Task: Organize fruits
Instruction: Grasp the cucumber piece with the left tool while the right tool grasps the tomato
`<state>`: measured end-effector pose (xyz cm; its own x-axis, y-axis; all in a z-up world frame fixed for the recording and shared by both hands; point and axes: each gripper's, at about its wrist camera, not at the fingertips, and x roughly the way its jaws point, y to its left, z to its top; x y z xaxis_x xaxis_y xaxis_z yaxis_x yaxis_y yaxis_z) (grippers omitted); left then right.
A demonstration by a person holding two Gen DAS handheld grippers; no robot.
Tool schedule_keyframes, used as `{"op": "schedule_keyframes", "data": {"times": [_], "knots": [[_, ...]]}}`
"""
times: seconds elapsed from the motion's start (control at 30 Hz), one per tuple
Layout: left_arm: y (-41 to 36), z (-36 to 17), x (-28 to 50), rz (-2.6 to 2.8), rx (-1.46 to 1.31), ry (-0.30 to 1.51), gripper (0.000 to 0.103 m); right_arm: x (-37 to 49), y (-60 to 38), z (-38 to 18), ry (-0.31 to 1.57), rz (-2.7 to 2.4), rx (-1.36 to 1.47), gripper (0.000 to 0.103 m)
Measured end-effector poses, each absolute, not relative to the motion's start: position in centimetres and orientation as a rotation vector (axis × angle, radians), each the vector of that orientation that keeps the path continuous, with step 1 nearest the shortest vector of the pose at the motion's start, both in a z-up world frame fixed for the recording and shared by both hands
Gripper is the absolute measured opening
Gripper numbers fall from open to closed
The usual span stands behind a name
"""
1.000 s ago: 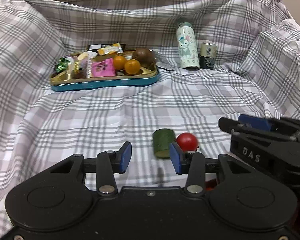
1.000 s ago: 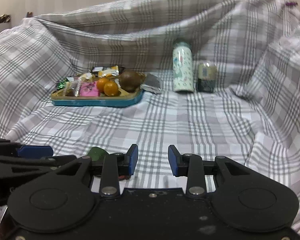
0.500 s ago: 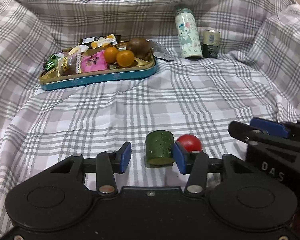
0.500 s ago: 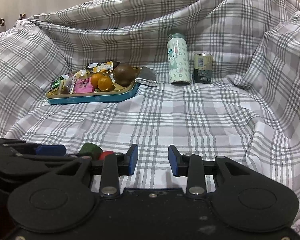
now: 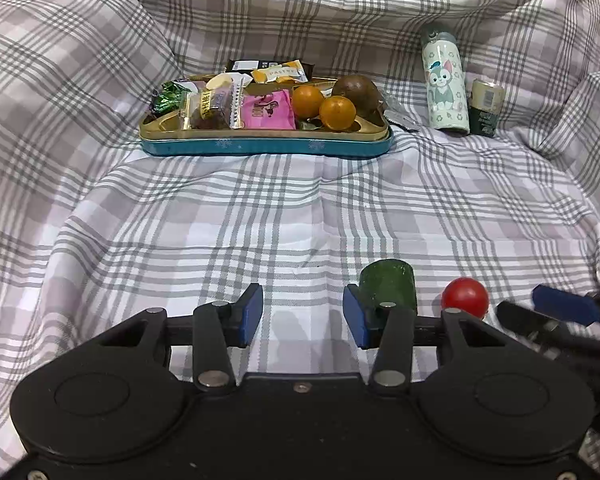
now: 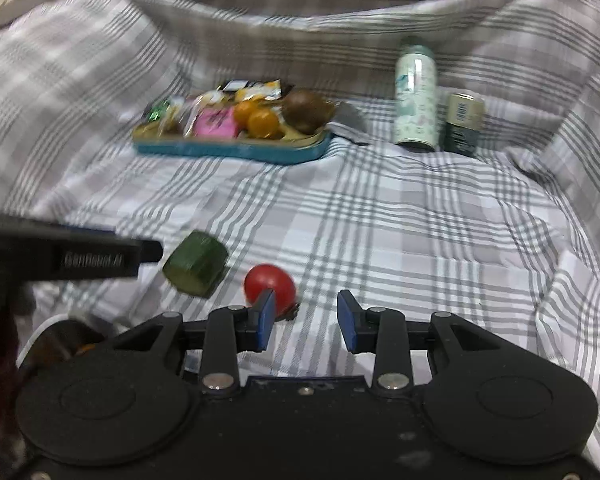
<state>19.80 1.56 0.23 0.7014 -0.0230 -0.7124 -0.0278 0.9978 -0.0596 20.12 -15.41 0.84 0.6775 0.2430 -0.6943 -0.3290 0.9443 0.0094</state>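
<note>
Fruits lie on the checked cloth [image 5: 300,216] close to both grippers: a red tomato [image 6: 269,283] and a green cucumber chunk [image 6: 196,263], near each other but not touching. The right gripper [image 6: 305,322] has its jaws spread and holds nothing; its left fingertip sits in front of the tomato, and contact cannot be told. The left gripper [image 5: 303,316] also has its jaws spread and empty, with the cucumber chunk [image 5: 387,286] just behind its right fingertip and the tomato [image 5: 465,297] further right. Further back, a blue tray [image 5: 266,147] with a gold rim holds 2 oranges [image 5: 337,113], a brown round fruit [image 5: 356,89], a pink packet [image 5: 267,110] and several wrapped snacks [image 5: 212,106]. Right of the tray stand a pale bottle [image 5: 446,86] with a cartoon cat and a small can [image 5: 486,108], side by side.
</note>
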Motion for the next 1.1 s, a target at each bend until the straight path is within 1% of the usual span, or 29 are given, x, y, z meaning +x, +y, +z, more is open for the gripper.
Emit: {"op": "schedule_keyframes", "data": {"times": [0.13, 0.17, 0.4, 0.5, 0.57, 0.83, 1.1], "knots": [[1.7, 0.0, 19.9, 0.002, -0.07, 0.783, 0.054, 20.5, -13.8, 0.1, 0.761, 0.364, -0.21, 0.037], [1.9, 0.0, 19.9, 0.001, -0.077, 0.786, 0.054, 20.7, -13.4, 0.0, 0.756, 0.369, -0.227, 0.039], [2.9, -0.2, 19.8, 0.018, -0.115, 0.788, 0.054, 22.0, -11.9, -0.9, 0.751, 0.389, -0.273, 0.04], [3.1, -0.1, 19.7, 0.015, -0.135, 0.781, 0.054, 22.1, -12.2, -0.9, 0.757, 0.386, -0.252, 0.039], [3.1, 0.1, 19.7, 0.006, -0.143, 0.773, 0.054, 22.1, -12.4, -0.9, 0.757, 0.38, -0.239, 0.033], [1.9, 1.5, 19.0, -0.037, -0.132, 0.717, 0.054, 22.4, -14.5, 0.5, 0.726, 0.294, -0.117, 0.033], [-1.1, 1.4, 20.0, -0.092, -0.06, 0.738, 0.054, 23.2, -16.9, 1.2, 0.727, 0.201, -0.015, 0.033]]}}
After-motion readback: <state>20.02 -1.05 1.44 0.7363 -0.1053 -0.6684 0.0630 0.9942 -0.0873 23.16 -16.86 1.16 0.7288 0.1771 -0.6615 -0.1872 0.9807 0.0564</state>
